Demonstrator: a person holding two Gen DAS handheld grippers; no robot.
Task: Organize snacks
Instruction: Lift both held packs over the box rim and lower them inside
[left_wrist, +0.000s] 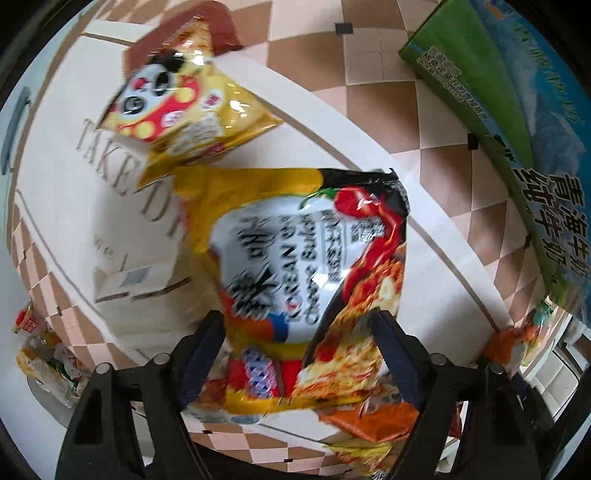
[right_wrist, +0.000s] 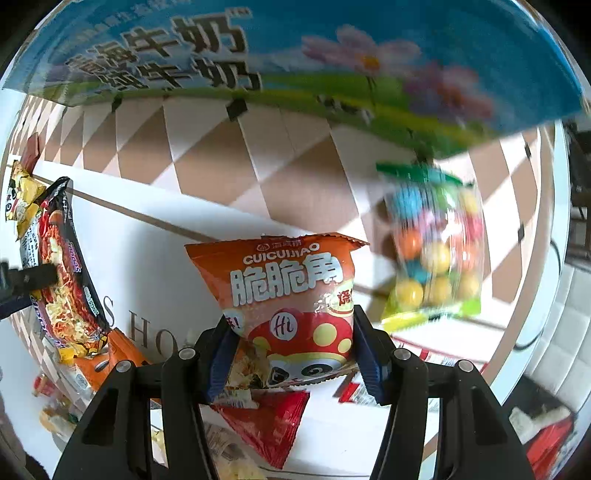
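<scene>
Orange snack bag standing upright between pads of right hand-held gripper, being gripped, above white box; left hand-held gripper straddling noodle packet, grip uncertain.

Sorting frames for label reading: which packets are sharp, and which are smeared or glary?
Right wrist view: orange crisp bag sharp, candy-ball bag smeared. Left wrist view: noodle packet and yellow panda bag motion-blurred, glare on the noodle wrapper.
</scene>
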